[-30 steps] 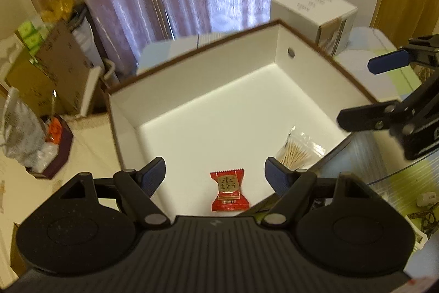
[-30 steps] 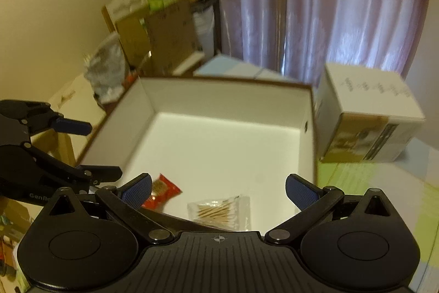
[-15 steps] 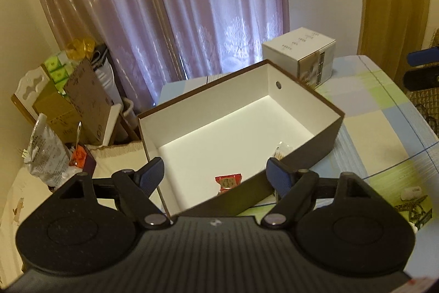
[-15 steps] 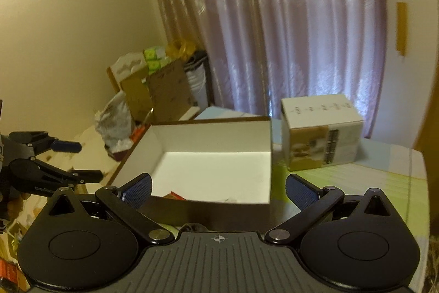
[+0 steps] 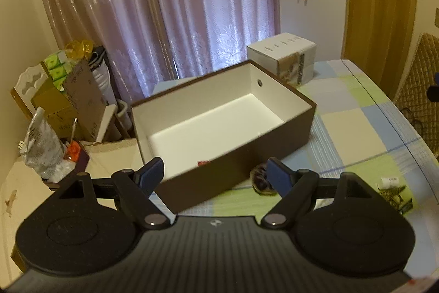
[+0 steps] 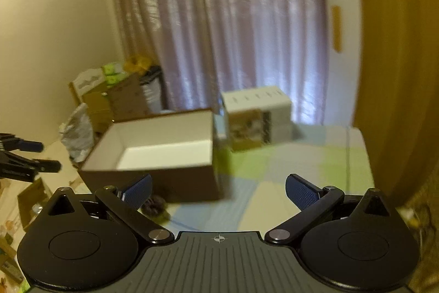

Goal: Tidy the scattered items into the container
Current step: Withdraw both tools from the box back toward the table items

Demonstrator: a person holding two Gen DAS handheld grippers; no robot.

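Pale curtains hang behind my patchwork tablecloth (image 5: 354, 128). Both my left gripper (image 5: 218, 173) and right gripper (image 6: 218, 190) are spread, holding nothing. One red packet (image 5: 203, 162) already lies inside the box (image 5: 274, 147); a dark item (image 5: 260, 181) just beside its wall remains, I judge.

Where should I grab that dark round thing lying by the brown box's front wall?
Take the dark, round, crinkly object across its middle, coming from above. It lies low on the checked tablecloth, close to the brown cardboard box, so keep the claw off that wall.
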